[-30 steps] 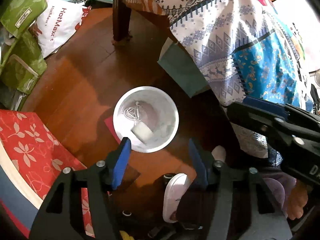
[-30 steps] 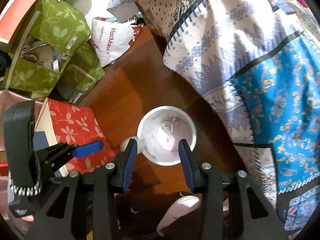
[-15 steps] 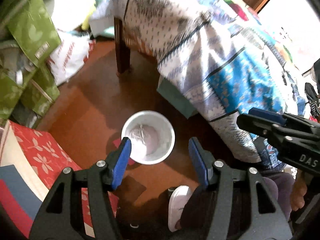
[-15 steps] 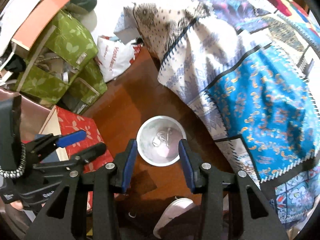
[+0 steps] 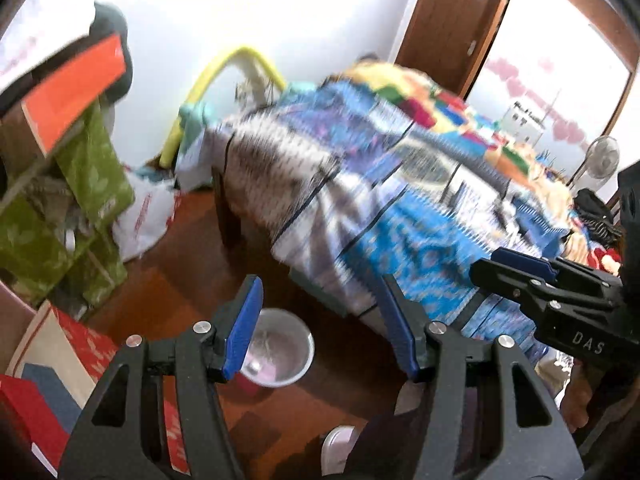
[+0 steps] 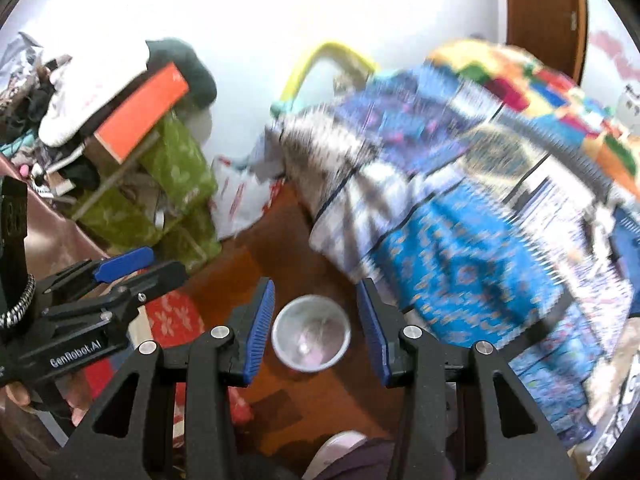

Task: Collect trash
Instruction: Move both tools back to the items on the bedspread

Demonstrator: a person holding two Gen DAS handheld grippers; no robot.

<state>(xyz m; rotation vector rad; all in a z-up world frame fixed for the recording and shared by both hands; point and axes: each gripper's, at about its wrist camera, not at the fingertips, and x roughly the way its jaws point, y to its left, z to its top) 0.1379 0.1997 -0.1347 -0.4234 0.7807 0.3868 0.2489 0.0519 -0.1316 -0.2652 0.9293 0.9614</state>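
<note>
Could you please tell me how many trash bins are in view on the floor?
1: the white trash bin stands on the wooden floor beside the bed. Others may be hidden by clutter.

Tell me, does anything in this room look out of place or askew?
Yes. An orange box sits tilted atop a heap of green bags and clothes by the wall, looking ready to slide. The patterned blanket hangs off the bed toward the floor. The white bin stands upright; nothing looks spilled around it.
</note>
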